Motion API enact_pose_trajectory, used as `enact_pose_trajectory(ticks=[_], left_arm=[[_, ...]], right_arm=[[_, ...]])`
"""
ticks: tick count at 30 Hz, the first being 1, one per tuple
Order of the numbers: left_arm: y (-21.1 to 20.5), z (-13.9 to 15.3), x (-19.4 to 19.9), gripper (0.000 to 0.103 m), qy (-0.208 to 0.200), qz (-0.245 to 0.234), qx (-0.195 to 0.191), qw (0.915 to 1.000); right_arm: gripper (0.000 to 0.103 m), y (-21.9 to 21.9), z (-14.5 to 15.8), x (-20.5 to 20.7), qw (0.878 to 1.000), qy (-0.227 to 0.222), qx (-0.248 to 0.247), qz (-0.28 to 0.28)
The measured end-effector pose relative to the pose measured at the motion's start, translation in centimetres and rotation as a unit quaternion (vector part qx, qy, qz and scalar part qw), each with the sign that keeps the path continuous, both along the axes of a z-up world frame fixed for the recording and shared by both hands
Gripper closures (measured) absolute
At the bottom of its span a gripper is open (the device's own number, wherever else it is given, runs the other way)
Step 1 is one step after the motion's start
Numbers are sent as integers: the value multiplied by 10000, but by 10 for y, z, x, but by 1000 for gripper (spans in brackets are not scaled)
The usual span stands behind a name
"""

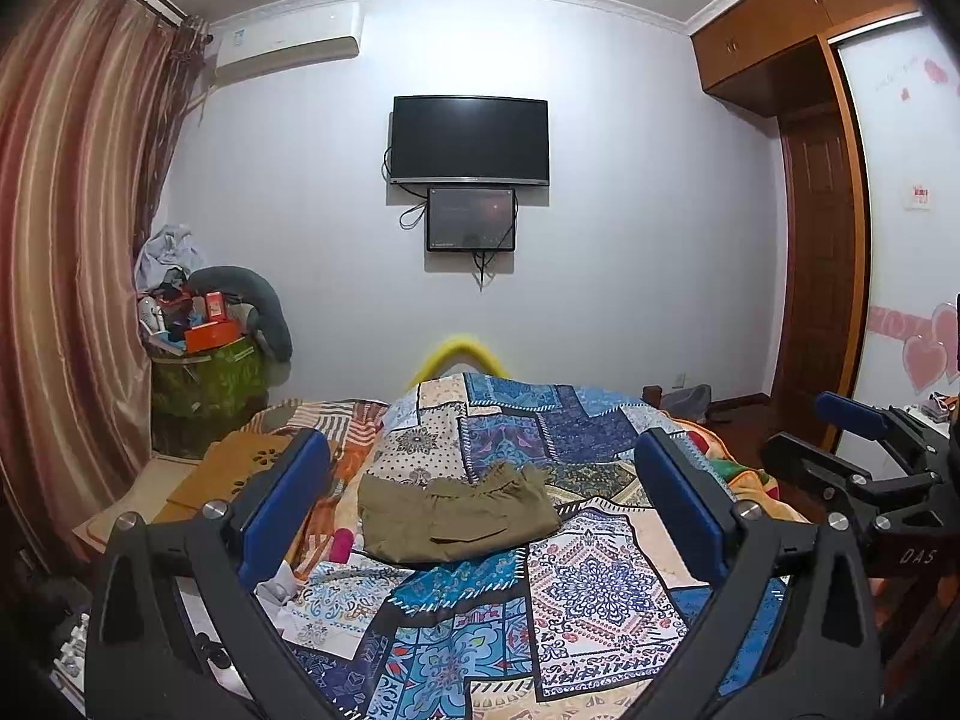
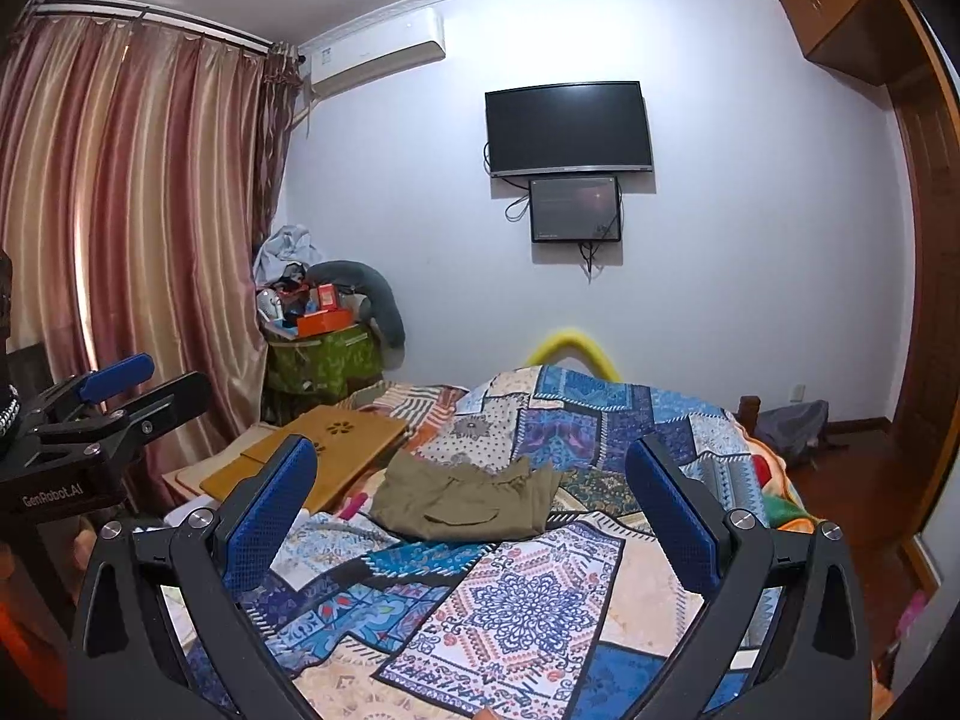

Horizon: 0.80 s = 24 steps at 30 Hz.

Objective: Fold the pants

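Olive pants (image 1: 456, 516) are seen folded in a compact bundle mid-bed on the patchwork quilt (image 1: 594, 588), bare quilt on all sides. Left gripper (image 1: 480, 504) and right gripper (image 2: 471, 504) are held wide open, empty, well short of the bundle's near edge.

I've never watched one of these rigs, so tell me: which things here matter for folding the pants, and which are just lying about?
Part of the job:
- olive-green cloth pants, folded on the bed
- left tongs, open
- right tongs, open
- blue patchwork quilt beneath the pants

Just lying about:
- black wall television
- tan wooden lap desk
- green fabric bin of clutter
- striped pink curtain
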State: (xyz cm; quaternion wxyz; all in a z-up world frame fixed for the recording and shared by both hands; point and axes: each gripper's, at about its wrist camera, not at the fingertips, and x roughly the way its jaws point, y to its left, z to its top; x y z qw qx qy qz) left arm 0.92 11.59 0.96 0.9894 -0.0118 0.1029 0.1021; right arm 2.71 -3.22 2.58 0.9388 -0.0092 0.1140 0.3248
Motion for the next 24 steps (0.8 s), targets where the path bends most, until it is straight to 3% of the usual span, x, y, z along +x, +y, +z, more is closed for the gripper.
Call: enact_pose_trajectory(ticks=[24], left_arm=[[-9,-5,5,0,120,-196,143,9996]], right_arm=[[1,-2,2,-2,9999,21,94,-59]])
